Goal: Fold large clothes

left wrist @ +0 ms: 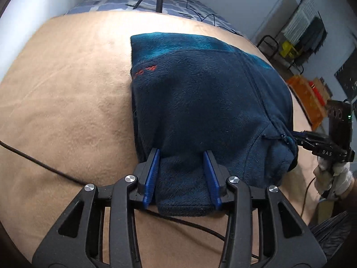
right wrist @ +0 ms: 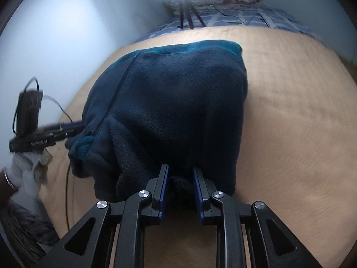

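Currently, status by item:
Garment: dark navy fleece jacket with teal panels (left wrist: 200, 93), partly folded, lying on the tan blanket-covered bed (left wrist: 67, 102).
Handling: judged soft, thick, limp and light; the pile should grip well, but layers may slide apart.
Hold points: near hem, both corners, pinching all layers.
Left tongs (left wrist: 183, 174): clamped on a wide bunch of the near edge.
Right tongs (right wrist: 180, 188): clamped on a narrower fold.

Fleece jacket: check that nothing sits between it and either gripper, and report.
Nothing visible does. The left gripper has a bunched corner of the fleece jacket between its fingers, and the right gripper pinches another bunched edge. Both lift it over the tan blanket.
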Action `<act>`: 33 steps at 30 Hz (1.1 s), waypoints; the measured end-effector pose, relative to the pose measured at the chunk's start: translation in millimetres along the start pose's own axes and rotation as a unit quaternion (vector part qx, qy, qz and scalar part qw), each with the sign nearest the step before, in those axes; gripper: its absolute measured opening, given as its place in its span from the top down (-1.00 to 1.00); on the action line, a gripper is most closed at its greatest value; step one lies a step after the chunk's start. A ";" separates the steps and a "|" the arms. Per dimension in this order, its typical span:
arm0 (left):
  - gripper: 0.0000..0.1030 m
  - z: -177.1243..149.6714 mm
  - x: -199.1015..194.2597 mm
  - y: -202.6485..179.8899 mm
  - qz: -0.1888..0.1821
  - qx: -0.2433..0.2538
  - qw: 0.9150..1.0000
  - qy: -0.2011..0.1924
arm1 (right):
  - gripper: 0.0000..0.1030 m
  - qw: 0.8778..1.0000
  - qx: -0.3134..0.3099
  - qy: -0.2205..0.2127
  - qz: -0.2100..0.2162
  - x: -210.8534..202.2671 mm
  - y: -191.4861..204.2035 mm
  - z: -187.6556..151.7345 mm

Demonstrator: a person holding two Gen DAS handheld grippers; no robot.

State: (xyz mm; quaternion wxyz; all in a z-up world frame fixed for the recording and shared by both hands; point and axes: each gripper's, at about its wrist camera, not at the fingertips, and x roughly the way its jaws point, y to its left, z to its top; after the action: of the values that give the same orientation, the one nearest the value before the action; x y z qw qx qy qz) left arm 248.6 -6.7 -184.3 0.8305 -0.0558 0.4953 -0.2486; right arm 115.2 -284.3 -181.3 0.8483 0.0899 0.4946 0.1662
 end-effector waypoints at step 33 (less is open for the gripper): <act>-0.66 40.0 -20.0 84.9 -0.174 -0.246 0.953 -0.015 | -0.95 0.995 0.056 -0.077 0.042 -64.4 -53.1 10.7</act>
State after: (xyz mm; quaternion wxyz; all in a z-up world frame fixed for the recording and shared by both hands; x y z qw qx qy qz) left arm 305.3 70.5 -177.1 0.7423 -0.3476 0.5111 -0.2589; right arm 105.5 -357.4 -140.7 0.8696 0.1705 0.4324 0.1666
